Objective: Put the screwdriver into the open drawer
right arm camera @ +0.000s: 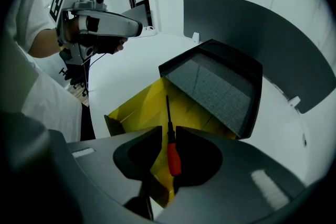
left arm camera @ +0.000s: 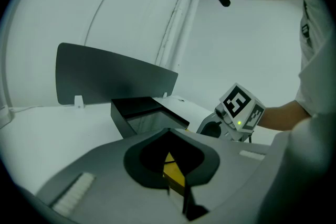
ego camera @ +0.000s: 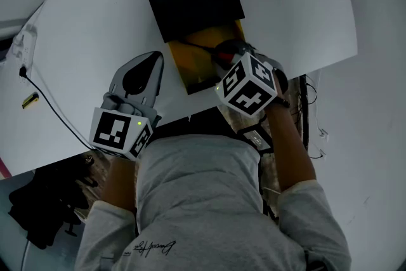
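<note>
**Here: screwdriver in the open drawer, right gripper open above it**

The screwdriver [right arm camera: 172, 157], with a red handle and a dark shaft, lies on the floor of the yellow drawer [right arm camera: 131, 110]. In the right gripper view it shows through the gap between the jaws. Its shaft runs away from the fingertips toward the black cabinet [right arm camera: 220, 86], from which the drawer is pulled out. The right gripper [right arm camera: 168, 131] points steeply down over the drawer with its jaws apart, and neither pad touches the tool. Beyond the cabinet an upright dark panel [right arm camera: 273, 34] stands on the white table [ego camera: 304, 9]. The left gripper [left arm camera: 168, 131] is off to the side of the drawer, well apart from the right gripper. Its jaws are closed tip to tip, with nothing between them.
</note>
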The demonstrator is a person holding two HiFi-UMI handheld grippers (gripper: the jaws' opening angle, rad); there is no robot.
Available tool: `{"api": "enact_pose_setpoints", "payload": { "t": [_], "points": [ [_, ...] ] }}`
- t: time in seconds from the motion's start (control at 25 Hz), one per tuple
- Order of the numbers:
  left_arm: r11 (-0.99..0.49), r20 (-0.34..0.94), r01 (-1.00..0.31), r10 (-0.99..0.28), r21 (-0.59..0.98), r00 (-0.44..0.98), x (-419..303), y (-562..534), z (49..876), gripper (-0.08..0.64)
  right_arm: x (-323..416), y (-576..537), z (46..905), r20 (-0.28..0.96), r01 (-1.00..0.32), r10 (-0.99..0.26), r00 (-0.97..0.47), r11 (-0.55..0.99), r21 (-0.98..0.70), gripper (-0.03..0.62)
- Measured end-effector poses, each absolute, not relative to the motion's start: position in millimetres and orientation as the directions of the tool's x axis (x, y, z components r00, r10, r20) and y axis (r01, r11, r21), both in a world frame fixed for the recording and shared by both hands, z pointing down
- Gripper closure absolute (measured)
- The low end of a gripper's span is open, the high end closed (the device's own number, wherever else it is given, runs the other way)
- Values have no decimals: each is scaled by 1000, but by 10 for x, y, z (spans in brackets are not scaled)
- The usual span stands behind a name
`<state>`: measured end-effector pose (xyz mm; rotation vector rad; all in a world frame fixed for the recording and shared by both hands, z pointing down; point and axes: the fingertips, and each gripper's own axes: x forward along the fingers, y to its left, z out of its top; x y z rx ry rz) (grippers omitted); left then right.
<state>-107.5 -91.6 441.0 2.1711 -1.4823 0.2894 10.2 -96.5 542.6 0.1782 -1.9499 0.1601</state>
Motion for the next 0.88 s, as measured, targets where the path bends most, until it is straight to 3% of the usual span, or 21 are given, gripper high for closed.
{"api": "enact_pose_setpoints", "payload": {
  "t": [0.88],
  "points": [
    [-333, 408, -917, -823, 220, 396, -886, -682, 3933, 560, 199, -912, 4519, 775, -382, -245, -583, 924, 4, 578]
  ]
}}
